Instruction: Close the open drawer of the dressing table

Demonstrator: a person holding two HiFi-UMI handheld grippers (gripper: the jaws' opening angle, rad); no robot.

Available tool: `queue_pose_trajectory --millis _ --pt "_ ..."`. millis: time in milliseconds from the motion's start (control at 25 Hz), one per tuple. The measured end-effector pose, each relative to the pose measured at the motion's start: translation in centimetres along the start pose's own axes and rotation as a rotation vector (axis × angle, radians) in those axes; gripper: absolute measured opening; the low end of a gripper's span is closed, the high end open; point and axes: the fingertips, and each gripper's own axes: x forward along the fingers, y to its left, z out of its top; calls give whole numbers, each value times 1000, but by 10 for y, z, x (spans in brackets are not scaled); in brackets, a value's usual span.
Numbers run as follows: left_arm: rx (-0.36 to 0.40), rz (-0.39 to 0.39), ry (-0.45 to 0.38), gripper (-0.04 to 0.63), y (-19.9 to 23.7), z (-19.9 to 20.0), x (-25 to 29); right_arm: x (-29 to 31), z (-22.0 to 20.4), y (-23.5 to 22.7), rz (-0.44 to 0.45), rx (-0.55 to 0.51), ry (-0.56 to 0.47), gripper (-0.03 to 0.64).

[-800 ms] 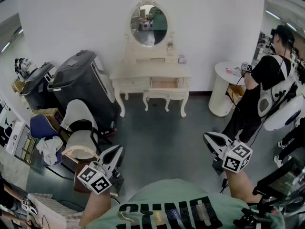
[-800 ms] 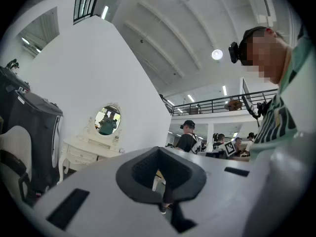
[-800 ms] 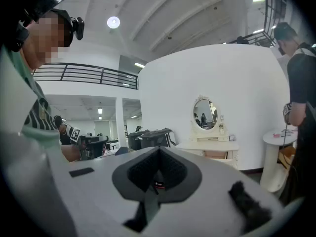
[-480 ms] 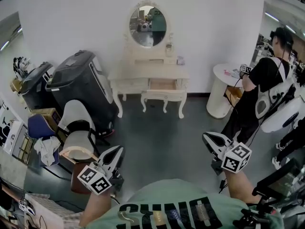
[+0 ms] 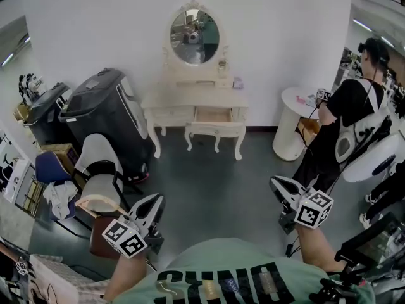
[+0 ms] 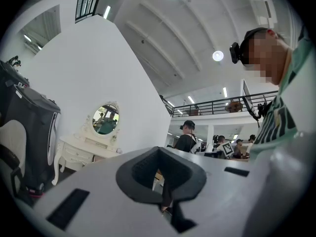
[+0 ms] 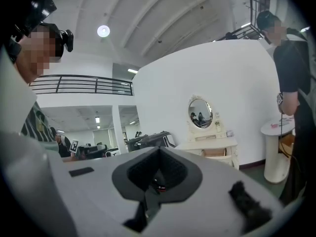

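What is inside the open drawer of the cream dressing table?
The open wooden drawer of the cream dressing table shows only a brown interior; no items are discernible. Its front panel covers the near part.

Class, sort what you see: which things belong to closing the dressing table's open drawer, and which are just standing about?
Belongs to the job: dressing table, open drawer, left gripper, right gripper.

Just standing about: black suitcase, round white table, chair, person in black.

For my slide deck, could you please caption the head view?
Left gripper and right gripper hover far from the dressing table, its drawer open.
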Motion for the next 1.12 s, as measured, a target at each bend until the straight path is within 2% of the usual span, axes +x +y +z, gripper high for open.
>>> queue_pose_trajectory --millis 200,480,760,920,1120 --pt "7 0 -10 -3 -16 -14 19 -14 -1 -15 35 -31 -2 11" --pt "-2 24 3 -3 -51 -20 75 -44 23 -62 84 -36 15 11" --pt "1 14 40 -3 -63 -42 104 -53 4 -93 92 -13 26 11" --pt "-15 14 46 -3 -40 -44 108 -35 -6 -99 82 4 46 11" --pt "-52 -24 37 -3 19 -45 119 16 -8 -101 52 -13 53 11"
